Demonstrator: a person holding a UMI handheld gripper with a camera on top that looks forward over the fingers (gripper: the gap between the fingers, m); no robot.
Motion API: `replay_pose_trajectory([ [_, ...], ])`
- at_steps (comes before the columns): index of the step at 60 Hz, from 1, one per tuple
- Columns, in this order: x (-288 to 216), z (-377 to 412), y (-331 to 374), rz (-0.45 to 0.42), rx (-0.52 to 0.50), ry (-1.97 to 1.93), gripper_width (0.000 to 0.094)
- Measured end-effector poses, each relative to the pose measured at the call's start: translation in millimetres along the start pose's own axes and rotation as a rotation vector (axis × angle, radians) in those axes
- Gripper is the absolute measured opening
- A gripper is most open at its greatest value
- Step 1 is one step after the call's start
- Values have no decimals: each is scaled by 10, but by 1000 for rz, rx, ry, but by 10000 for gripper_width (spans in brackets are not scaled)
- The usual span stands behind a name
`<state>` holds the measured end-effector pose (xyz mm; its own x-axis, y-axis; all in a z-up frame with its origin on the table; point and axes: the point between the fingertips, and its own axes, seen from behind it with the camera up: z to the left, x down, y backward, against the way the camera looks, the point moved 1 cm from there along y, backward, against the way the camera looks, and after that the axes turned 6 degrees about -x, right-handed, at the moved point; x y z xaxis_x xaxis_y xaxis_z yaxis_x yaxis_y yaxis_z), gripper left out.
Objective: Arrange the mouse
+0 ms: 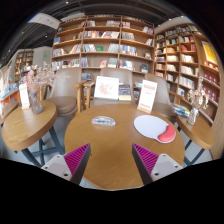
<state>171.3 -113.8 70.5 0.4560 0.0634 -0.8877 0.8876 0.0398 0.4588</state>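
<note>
A small grey-white mouse (103, 121) lies near the middle of the round wooden table (110, 140), well beyond my fingers. A white round mouse pad (149, 126) lies on the table to the right of the mouse, apart from it. A red object (167, 134) rests at the pad's right edge. My gripper (111, 150) is open and empty above the table's near part, with nothing between the magenta pads (76, 158).
Two white sign stands (106, 88) (147, 95) stand at the table's far side. Another round table (25, 122) with a vase stands to the left, and chairs are around both. Bookshelves (105, 45) fill the back and right walls.
</note>
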Motion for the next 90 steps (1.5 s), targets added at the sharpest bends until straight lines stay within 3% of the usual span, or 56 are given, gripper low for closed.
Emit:
replay_pose_trajectory([
  [23,-341,-194,-825,33,12,8,854],
  [50,-245,-166,-1807,130,-14,-7,849],
  [90,-633,-328,-2861,134,-9,-15,849],
])
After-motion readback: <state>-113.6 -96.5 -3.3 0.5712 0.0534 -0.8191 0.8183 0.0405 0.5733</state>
